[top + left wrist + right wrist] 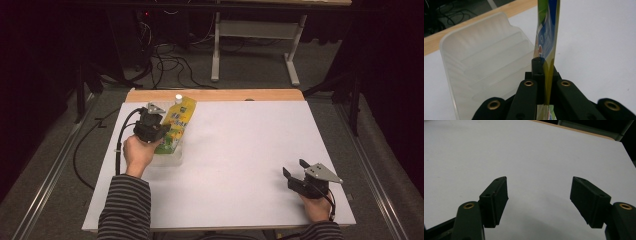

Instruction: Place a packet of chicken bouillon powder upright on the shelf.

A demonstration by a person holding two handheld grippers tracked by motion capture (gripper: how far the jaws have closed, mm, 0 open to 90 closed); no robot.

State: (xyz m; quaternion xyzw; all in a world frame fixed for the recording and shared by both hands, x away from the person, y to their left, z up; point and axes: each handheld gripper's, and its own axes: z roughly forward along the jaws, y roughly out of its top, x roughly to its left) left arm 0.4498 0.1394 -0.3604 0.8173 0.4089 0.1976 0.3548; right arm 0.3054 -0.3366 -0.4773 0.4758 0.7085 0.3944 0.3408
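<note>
Only flat glossy pouch (548,37), ribbed translucent tray (481,62)

Pouch (548,37) between jaws — tray (486,65) beside

This looks like a lab or test room, not a home. The room is dark all around, and only the tabletop (240,165) is lit. It is a plain white board with a wooden strip (215,95) along the far edge. Black cables (170,65) lie in loops on the grey floor (250,70) behind it. The white metal legs of another desk (255,45) stand farther back. Metal rails (50,170) run along the floor on both sides of the tabletop
</note>
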